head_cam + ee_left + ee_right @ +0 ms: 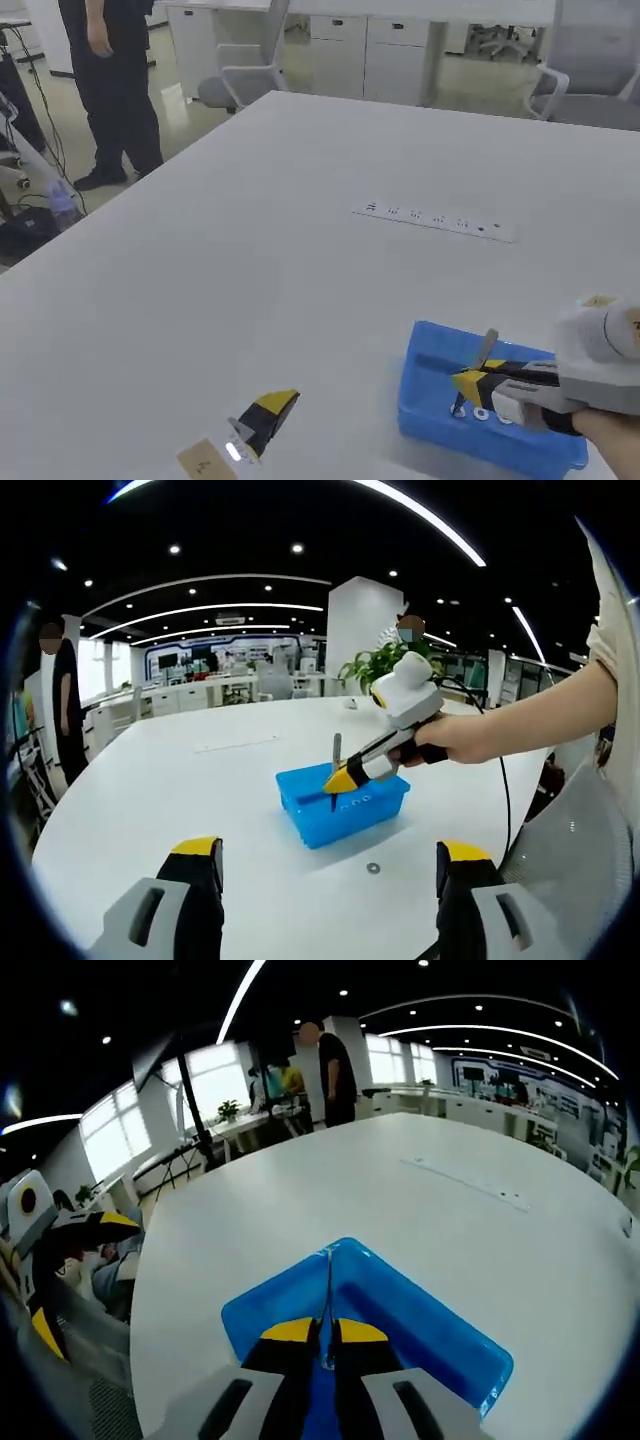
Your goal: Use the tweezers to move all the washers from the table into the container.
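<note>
My right gripper (pixel 466 382) sits at 5 o'clock in the head view, over the container (pixel 430 400). Its jaws are pinched together on the tweezers (pixel 486 350). In the right gripper view the tweezers (pixel 327 1290) run as a thin line straight out toward 12 o'clock from between the closed yellow tips. They point at the near corner of the container (pixel 420 1320).

From the left gripper view, the tweezers (pixel 336 752) stand nearly upright, with the dark tips down inside the container (pixel 310 825). I cannot tell whether the tips grip anything.

A few pale washers (pixel 482 413) lie on the container floor, just at 5 o'clock from the tweezer tips. One washer (pixel 373 867) is out on the table (pixel 150 800), just beside the container at its 5 o'clock in the left gripper view.

My left gripper (pixel 328 854) has its jaws spread wide with nothing between them. It hangs above the table, well apart from the container. In the head view it shows at 7 o'clock as a yellow and black tip (pixel 268 410).

A socket strip (pixel 435 220) lies flat on the table at 12 o'clock from the container. A person (pixel 115 80) in dark clothes stands beyond the table edge at 10 o'clock.
</note>
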A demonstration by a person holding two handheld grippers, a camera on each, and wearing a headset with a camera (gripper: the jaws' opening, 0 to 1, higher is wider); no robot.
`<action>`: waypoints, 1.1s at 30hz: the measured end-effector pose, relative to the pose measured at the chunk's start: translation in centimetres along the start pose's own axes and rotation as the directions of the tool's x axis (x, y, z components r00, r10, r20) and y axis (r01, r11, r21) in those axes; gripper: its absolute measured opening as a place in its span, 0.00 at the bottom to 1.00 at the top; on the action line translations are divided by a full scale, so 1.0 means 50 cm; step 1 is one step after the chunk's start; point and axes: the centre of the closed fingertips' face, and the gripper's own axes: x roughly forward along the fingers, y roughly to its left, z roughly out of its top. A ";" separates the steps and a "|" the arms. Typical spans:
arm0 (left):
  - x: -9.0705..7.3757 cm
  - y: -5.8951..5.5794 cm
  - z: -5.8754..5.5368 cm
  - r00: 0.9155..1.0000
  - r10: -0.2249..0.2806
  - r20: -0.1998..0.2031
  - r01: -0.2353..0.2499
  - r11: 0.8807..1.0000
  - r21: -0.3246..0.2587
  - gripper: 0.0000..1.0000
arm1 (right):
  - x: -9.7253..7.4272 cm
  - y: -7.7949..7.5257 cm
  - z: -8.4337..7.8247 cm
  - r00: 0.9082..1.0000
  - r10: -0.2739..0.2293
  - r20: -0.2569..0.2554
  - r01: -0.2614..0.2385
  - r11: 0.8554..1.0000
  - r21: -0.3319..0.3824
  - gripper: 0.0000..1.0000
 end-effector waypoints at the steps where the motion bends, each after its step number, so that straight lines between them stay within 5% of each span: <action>1: 0.000 0.000 0.000 1.000 0.000 0.000 0.000 1.000 -0.001 0.90 | -0.002 -0.001 0.001 1.000 -0.004 0.001 0.004 1.000 -0.003 0.03; 4: 0.005 -0.004 -0.011 1.000 -0.004 -0.028 0.004 1.000 0.003 0.93 | -0.005 -0.010 0.001 1.000 -0.012 -0.003 0.012 1.000 -0.015 0.04; 13: 0.005 -0.002 -0.017 0.999 -0.006 -0.036 0.006 1.000 0.011 0.93 | -0.058 -0.003 0.063 0.991 -0.044 0.123 0.046 0.999 -0.009 0.03; 21: 0.004 -0.004 -0.018 0.999 -0.010 -0.041 0.011 1.000 0.029 0.90 | -0.128 0.083 0.116 0.973 0.023 0.229 -0.006 0.997 -0.071 0.03; 28: 0.003 -0.004 -0.014 0.999 -0.009 -0.032 0.010 1.000 0.029 0.90 | -0.129 0.124 0.089 0.972 0.083 0.221 -0.076 0.996 -0.039 0.03; 33: 0.003 -0.005 -0.016 0.999 -0.010 -0.036 0.011 0.999 0.031 0.89 | -0.109 0.121 0.050 0.977 0.089 0.192 -0.093 0.996 0.008 0.03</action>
